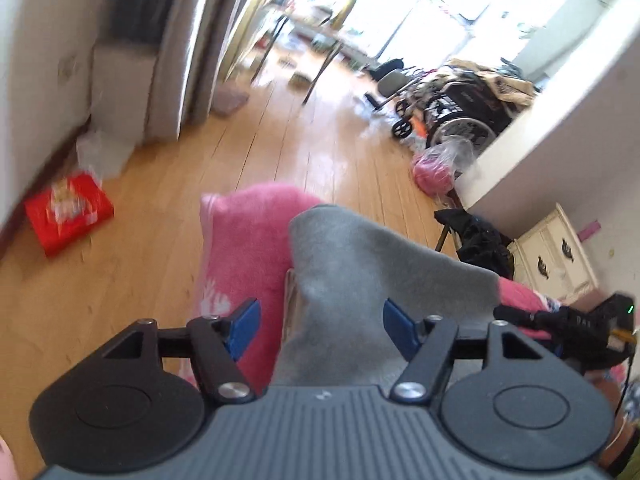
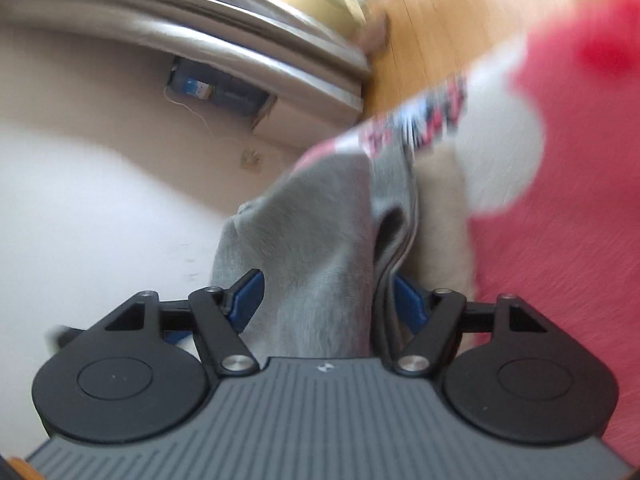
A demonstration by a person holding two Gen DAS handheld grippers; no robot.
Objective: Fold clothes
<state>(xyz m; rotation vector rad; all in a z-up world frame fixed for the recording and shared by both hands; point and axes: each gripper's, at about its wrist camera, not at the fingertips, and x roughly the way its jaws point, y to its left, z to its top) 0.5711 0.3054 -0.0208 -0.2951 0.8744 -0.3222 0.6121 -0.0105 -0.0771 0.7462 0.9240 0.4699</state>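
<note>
Far left in the left wrist view, a flat red printed package (image 1: 68, 212) lies on the honey-coloured wooden plank floor (image 1: 240, 148); its print is too blurred to read. Beyond it stand a pale cabinet (image 1: 120, 92) and a long light curtain (image 1: 188, 52). Only this view shows the room: a metal-legged table (image 1: 316, 36) by the bright windows, then a black wheelchair heaped with tan cloth (image 1: 464, 104), a pink bundle in clear plastic (image 1: 434, 170), and a cream drawer unit with dark handles (image 1: 556, 256) at the right.

In the near middle, the left gripper (image 1: 318, 326) has its blue-tipped jaws set wide, with the soft grey knit garment (image 1: 360, 280) filling the gap between them; I cannot tell whether they pinch it. The garment hangs over a fuzzy pink blanket (image 1: 244, 248). At the far right edge, part of a black device with a green light (image 1: 600, 328) shows.

The right wrist view is heavily blurred. On its left is a white wall with a small dark box and trailing cord (image 2: 212, 94). The right gripper (image 2: 328, 298) also stands wide, the grey garment (image 2: 320, 240) bunched between its fingers, grip unclear. Only here does the garment show a band of red, white and dark lettering (image 2: 416, 120), which is unreadable. Pink blanket (image 2: 560, 240) fills the right.
</note>
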